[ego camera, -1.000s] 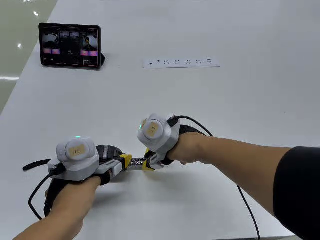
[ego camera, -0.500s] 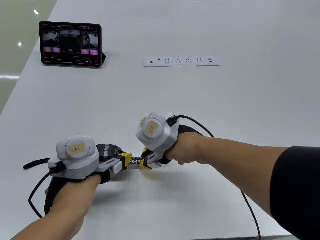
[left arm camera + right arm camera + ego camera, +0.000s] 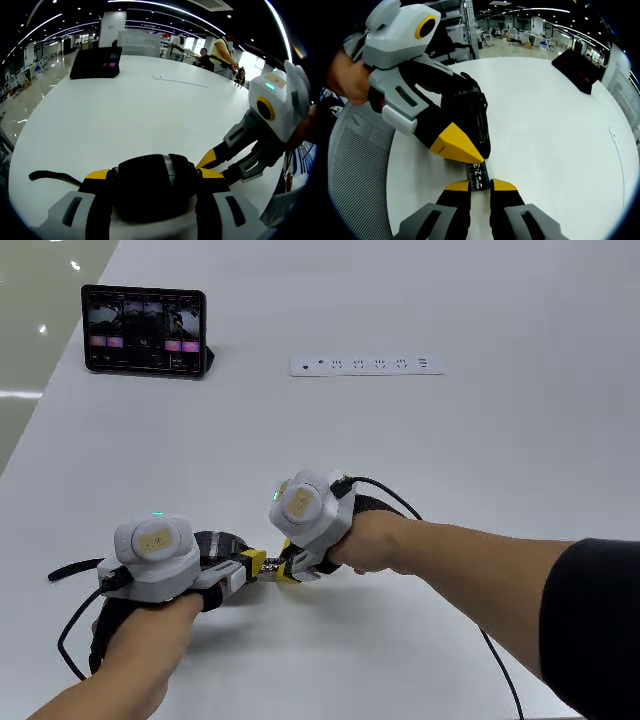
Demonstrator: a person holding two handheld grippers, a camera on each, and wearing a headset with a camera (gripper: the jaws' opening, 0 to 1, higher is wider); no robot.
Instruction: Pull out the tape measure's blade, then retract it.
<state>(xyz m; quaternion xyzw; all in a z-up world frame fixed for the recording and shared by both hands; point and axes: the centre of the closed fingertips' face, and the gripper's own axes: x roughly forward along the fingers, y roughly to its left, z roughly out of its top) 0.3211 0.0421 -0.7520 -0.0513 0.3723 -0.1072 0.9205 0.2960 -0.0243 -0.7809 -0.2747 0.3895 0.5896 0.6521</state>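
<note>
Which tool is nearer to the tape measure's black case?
Left. The left tool grips the case itself; the right tool pinches the blade just outside it.

Your left tool (image 3: 153,175) grips the tape measure's case (image 3: 152,195), a black, rounded body wedged between the yellow-tipped jaws, low over the white tabletop (image 3: 125,115). A thin black strap (image 3: 50,176) trails from the case, out past that tool's left jaw. A short stretch of blade (image 3: 478,174), dark with pale numerals, runs from the case straight to your right tool (image 3: 480,187), whose jaws pinch its end.
</note>
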